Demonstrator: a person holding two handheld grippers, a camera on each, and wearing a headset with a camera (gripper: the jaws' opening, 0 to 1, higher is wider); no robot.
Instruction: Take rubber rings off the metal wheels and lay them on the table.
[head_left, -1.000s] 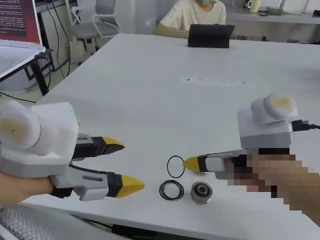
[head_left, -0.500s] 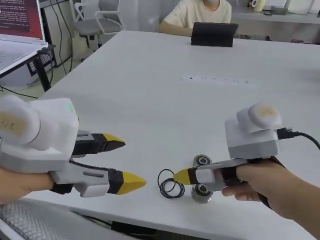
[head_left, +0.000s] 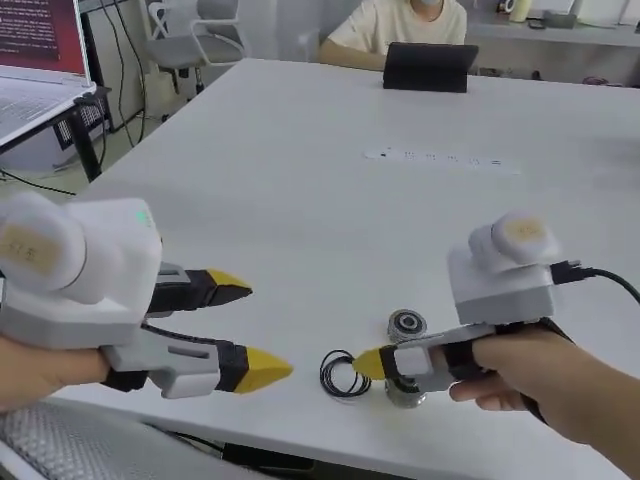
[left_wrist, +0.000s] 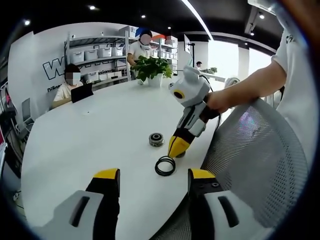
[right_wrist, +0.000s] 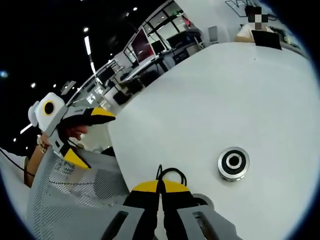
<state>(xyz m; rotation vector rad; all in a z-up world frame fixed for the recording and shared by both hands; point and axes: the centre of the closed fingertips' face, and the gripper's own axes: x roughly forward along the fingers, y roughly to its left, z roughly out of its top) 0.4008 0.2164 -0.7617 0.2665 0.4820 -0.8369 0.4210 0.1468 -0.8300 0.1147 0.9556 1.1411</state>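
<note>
While the right gripper (head_left: 366, 362) has its jaws pressed together on what looks like a thin ring (right_wrist: 160, 172), the main risk is that the ring clings to the pads on release and springs off the table (head_left: 300, 180), because the pile of rings (head_left: 343, 374) lies close to the near edge. One wheel (head_left: 407, 324) stands free just beyond the pile. A second wheel (head_left: 404, 393) sits partly under the gripper body, where a careless lift could knock it rolling. The left gripper (head_left: 255, 328) hovers spread wide and holding nothing near the pile, and a stray sweep from it could scatter the rings.
</note>
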